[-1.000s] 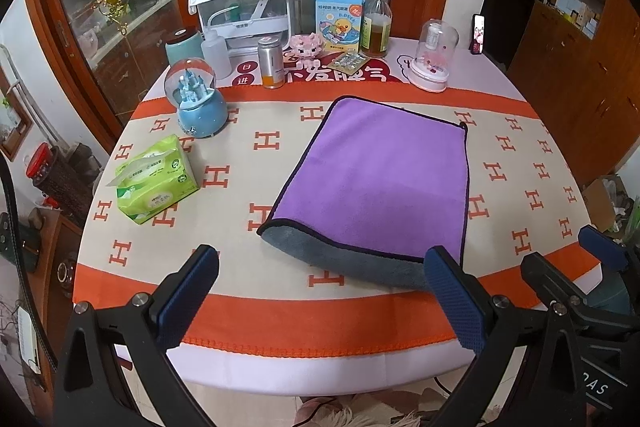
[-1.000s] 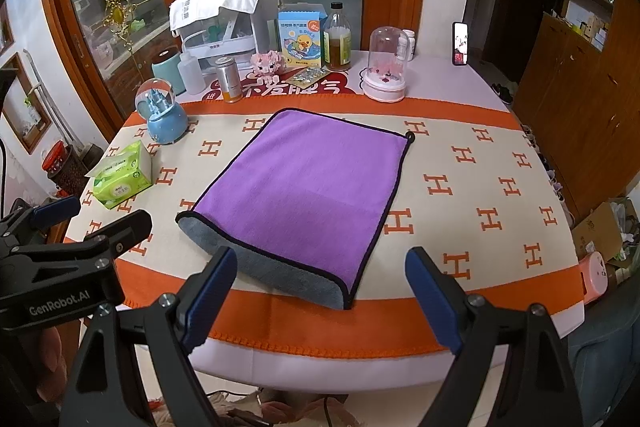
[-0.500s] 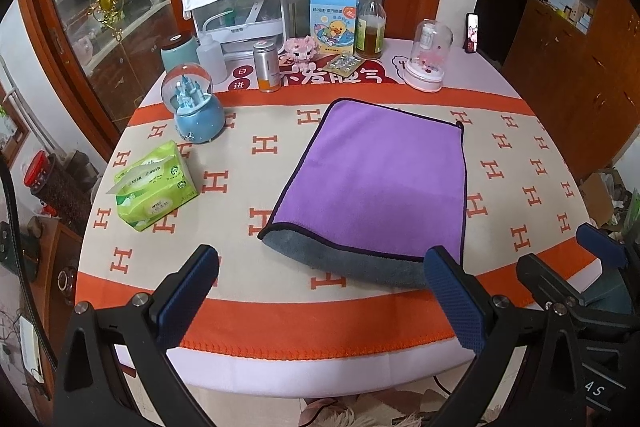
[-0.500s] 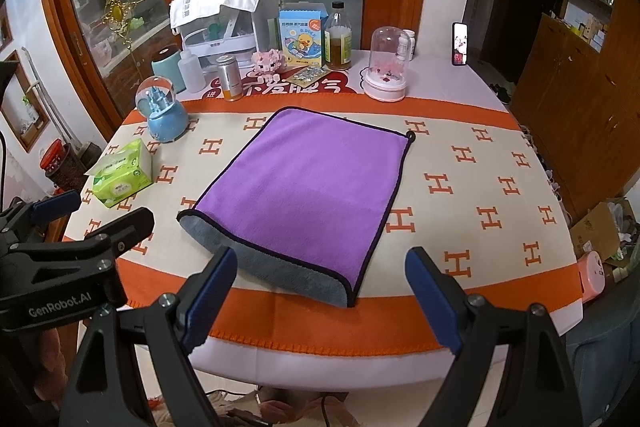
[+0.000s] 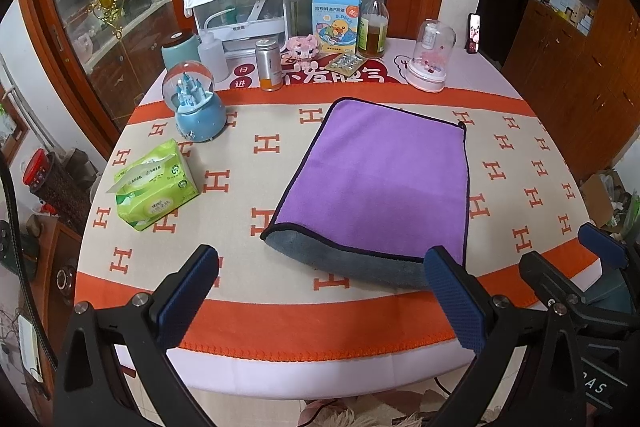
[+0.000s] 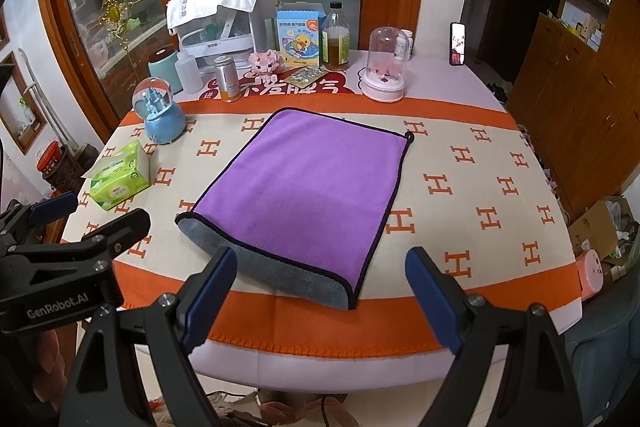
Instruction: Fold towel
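Lying folded once near the table's (image 5: 280, 311) front edge, the purple towel (image 5: 380, 179) shows its grey underside along the near fold, its far edge reaching toward the orange band. Both grippers hover off the front edge, apart from the cloth: the left gripper (image 5: 320, 301) and the right gripper (image 6: 320, 297) each stand wide open, holding nothing. A green tissue pack (image 5: 154, 185) and a blue snow globe (image 5: 195, 107) sit toward the left edge.

Home dining room: clothed round table (image 5: 280, 311) bearing snow globe (image 5: 195, 107), tissues (image 5: 154, 183), bottle (image 5: 373, 25); wooden cabinets (image 6: 576, 99) alongside.
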### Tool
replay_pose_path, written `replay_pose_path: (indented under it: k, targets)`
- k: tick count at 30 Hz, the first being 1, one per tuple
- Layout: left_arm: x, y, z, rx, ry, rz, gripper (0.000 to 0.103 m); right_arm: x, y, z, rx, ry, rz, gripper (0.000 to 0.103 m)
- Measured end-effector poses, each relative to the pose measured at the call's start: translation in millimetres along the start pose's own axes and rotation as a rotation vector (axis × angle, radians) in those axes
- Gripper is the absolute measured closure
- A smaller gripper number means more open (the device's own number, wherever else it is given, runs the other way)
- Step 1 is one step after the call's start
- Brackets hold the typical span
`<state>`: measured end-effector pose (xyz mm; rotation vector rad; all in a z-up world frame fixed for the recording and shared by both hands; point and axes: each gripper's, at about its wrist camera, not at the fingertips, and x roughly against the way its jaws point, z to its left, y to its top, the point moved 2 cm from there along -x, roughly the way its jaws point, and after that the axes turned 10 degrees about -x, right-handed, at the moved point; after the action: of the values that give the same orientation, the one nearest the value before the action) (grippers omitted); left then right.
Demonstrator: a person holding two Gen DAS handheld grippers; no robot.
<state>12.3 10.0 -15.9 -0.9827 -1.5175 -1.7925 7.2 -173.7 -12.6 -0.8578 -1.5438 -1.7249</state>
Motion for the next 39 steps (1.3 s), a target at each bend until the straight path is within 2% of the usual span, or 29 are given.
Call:
replay_pose_path:
  k: [20,29,35,39]
  targets:
    - [-2,0,2,-0.008,0.004,-0.003,0.001,2,2,0,0.005,-0.009,-0.018,0.016]
    - [-10,0,17,-0.01,0.022,0.021,0.001,1,0,1,-0.013,-0.022,-0.028,0.016]
    - [-20,-2,29,-0.044,0.017,0.03,0.001,-6,-6,8,-0.042,-0.043,-0.024,0.016]
    - [-32,-5,40,-0.091,0.04,0.031,0.001,-16,-16,12,-0.062,-0.069,-0.01,0.016]
